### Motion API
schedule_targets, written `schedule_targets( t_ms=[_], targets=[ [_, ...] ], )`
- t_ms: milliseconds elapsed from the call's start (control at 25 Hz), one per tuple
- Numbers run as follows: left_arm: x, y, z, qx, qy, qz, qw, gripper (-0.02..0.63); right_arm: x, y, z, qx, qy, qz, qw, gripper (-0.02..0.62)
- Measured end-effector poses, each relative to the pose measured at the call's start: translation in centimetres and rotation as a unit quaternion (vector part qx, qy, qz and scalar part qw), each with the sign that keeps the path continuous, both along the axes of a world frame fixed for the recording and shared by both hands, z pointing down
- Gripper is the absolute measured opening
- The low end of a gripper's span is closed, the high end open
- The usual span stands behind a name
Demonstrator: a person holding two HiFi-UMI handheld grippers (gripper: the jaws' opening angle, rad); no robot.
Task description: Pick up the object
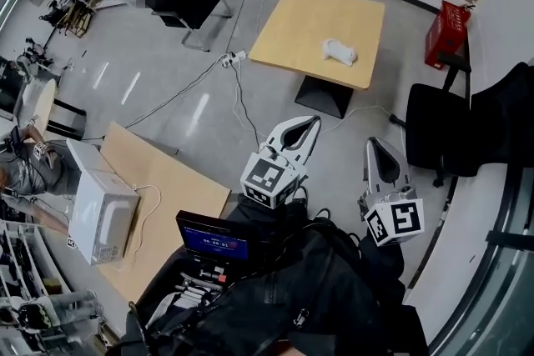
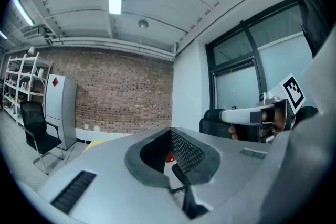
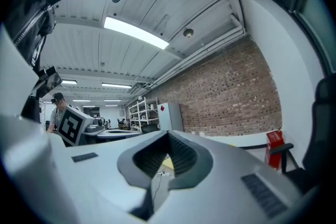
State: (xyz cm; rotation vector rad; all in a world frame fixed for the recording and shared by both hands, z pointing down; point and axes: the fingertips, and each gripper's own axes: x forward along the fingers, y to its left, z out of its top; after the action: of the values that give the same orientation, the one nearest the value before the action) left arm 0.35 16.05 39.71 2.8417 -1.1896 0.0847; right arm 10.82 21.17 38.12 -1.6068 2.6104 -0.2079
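1. The white crumpled object (image 1: 340, 52) lies on the square light-wood worktop (image 1: 292, 25), far ahead.
2. The red plastic crate (image 1: 446, 33) stands right of that worktop, and the black office chair (image 1: 438, 129) stands nearer, also on the right.
3. The white microwave (image 1: 100, 217) sits on the near wooden worktop (image 1: 175, 188), at the left.

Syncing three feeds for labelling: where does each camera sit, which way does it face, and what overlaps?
Head view: on the person's head, looking steeply down at the wooden table; the left hand-held gripper and right hand-held gripper show below it.
Left gripper view: rides the left one, faces the brick wall; its shut jaws fill the foreground.
Right gripper view: rides the right one, same wall, jaws shut.
Shared: the red crate, in the head and right gripper views.
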Motion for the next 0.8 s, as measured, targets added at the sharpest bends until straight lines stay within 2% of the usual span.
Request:
schedule_targets(
  t_ms=[280,520,800],
  targets=[
    [0.8,-3.2,0.5,0.000,0.006,0.013,0.9999,-0.002,0.3,-2.5,0.5,-0.009,0.013,0.012,1.000,0.005],
    [1.3,-8.3,-0.5,0.009,0.022,0.027,0.9994,-0.002,0.8,-7.4,-0.8,0.001,0.032,0.031,0.999,0.005],
    [-1.0,-14.1,-1.5,0.018,0.023,0.016,0.9994,-0.002,-1.5,-13.0,-1.7,0.008,0.043,0.024,0.999,0.005]
  ],
)
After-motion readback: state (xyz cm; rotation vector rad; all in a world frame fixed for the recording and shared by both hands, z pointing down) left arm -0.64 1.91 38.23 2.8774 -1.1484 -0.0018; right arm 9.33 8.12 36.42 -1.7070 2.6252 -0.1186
